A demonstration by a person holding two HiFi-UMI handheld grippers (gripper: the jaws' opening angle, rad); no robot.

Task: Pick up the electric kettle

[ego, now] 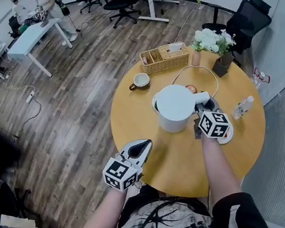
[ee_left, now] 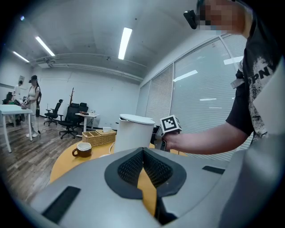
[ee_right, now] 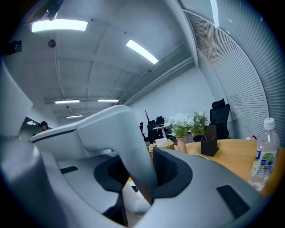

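White plastic fills the right gripper view: the handle [ee_right: 129,147] of the electric kettle [ego: 175,108] runs between the jaws of the right hand-held gripper [ee_right: 142,171], and the pads are clenched on it. The kettle sits mid-tabletop [ego: 178,160], upright; whether its base is clear of the wood I cannot tell. The left hand-held gripper [ego: 139,147] hovers at the near edge, jaws pressed together on nothing. My call for the lift: firm squeeze, straight up, body level so nothing sloshes, and no swinging towards the cup [ego: 140,80] far left or the water bottle [ego: 242,107] on the right
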